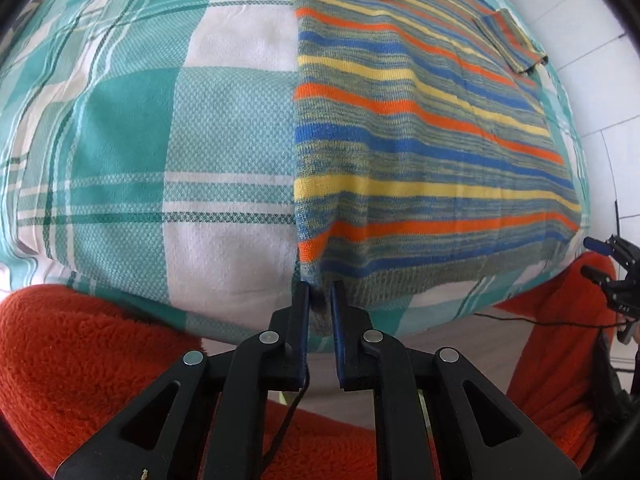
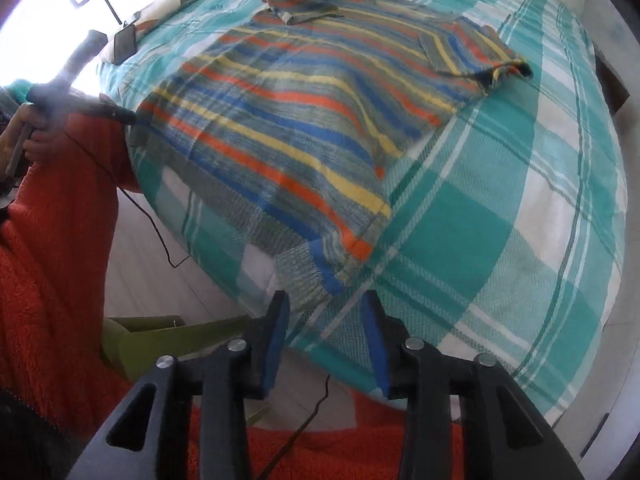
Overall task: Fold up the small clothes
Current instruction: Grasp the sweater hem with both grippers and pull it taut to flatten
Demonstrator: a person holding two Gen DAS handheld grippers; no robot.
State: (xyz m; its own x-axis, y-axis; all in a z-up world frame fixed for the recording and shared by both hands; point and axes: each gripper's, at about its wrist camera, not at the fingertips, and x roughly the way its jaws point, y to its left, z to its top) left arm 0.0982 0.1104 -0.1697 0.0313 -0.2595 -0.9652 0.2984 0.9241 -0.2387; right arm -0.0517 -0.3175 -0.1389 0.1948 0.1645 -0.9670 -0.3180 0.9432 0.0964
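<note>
Pinching the near hem corner of the striped sweater, the left gripper is nearly closed on the knit. The right gripper is held parted above the other hem corner, gripping nothing. Beyond, the sweater lies flat on the teal plaid bedspread, sleeves folded inward.

Both tools are black plastic tongs with blue pads lining the inner faces of the fingers and round silver rivets at the linkage pivots (four on each). Triangular cut-outs pierce the outer arms. A thin black cable trails below the tongs. Behind them, the person wears a fuzzy orange-red fleece garment.
</note>
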